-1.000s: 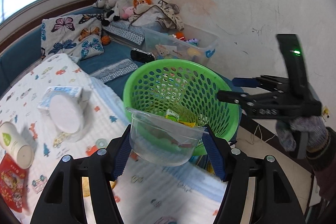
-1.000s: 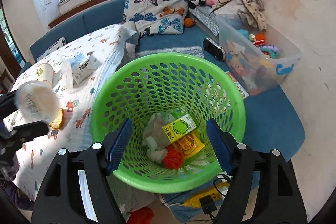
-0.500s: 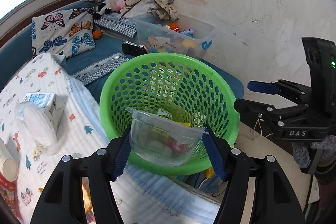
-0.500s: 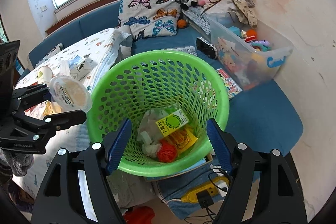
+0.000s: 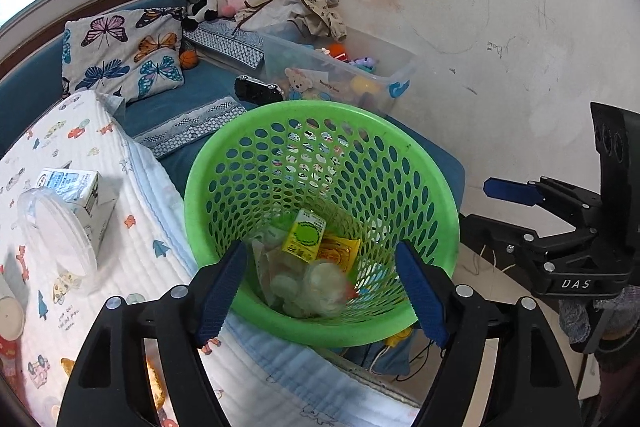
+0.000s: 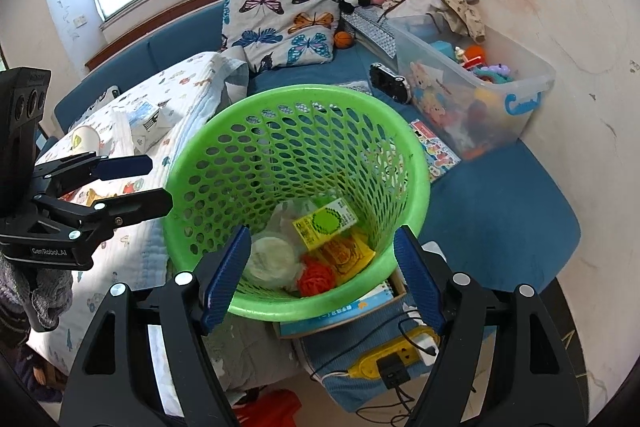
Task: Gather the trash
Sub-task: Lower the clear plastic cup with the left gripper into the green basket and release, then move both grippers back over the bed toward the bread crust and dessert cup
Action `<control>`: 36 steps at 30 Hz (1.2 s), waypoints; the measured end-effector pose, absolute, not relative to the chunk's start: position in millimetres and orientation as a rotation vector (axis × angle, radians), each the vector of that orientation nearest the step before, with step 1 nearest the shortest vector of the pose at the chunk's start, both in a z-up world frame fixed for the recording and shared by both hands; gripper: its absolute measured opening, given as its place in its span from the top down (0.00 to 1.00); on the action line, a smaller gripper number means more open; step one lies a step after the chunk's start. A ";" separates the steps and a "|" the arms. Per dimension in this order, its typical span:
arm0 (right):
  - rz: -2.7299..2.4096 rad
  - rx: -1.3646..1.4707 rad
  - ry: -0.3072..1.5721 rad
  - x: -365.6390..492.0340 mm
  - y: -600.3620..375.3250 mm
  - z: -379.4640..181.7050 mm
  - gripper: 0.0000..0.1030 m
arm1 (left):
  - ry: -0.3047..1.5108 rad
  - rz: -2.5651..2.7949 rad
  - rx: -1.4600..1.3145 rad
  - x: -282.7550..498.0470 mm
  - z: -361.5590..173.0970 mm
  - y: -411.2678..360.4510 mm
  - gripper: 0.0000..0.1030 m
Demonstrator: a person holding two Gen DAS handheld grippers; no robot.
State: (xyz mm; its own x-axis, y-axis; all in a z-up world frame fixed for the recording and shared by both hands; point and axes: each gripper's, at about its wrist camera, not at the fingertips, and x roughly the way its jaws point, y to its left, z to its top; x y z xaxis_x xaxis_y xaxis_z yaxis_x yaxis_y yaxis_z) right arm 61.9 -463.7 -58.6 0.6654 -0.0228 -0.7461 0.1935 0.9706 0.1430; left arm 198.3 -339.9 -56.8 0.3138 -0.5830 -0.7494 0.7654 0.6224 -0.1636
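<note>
The green mesh basket point(image 5: 248, 163) stands beside the bed, and both grippers hover over its mouth. My left gripper point(image 5: 319, 247) has its jaws opening, with nothing between the blue pads. A clear plastic cup point(image 5: 320, 285) lies loose in the basket bottom, next to a yellow-green carton point(image 5: 306, 235) and an orange wrapper. My right gripper point(image 6: 323, 231) stands open over the basket's point(image 6: 296, 91) near rim, holding nothing. From this side the cup point(image 6: 270, 259) shows by a red-orange ball point(image 6: 318, 277). The left gripper point(image 6: 158, 183) reaches in from the left.
On the patterned quilt point(image 5: 132, 227) lie a milk carton point(image 5: 76, 187), a clear lid point(image 5: 60, 235) and a paper cup point(image 5: 8, 311). A clear toy bin point(image 5: 340, 75) stands behind the basket. A yellow power strip point(image 6: 388, 363) and cables lie on the floor below.
The clear cup has left my left gripper's jaws and dropped into the basket. Those jaws have widened. Both grippers came in closer over the basket.
</note>
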 end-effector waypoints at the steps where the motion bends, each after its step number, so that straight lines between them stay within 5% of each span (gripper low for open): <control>1: -0.120 0.217 0.834 62.5 -462.8 -58.3 0.28 | 0.868 -0.896 0.237 197.6 -55.3 -337.7 0.28; 20: 0.002 0.179 0.807 70.4 -401.9 -46.1 0.27 | 0.765 -0.667 0.204 180.1 -34.0 -214.1 0.27; 36: 0.091 0.138 0.819 85.4 -358.6 -45.0 0.24 | 0.816 -0.545 0.201 186.8 -64.1 -124.9 0.11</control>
State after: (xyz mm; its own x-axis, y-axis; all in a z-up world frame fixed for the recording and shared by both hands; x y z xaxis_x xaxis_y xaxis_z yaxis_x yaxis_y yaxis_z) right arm 85.4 -358.6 -45.0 0.6800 0.1346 -0.7208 -0.0278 0.9870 0.1581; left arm 186.8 -124.9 -64.1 0.5576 -0.3826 -0.7366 0.5336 0.8450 -0.0350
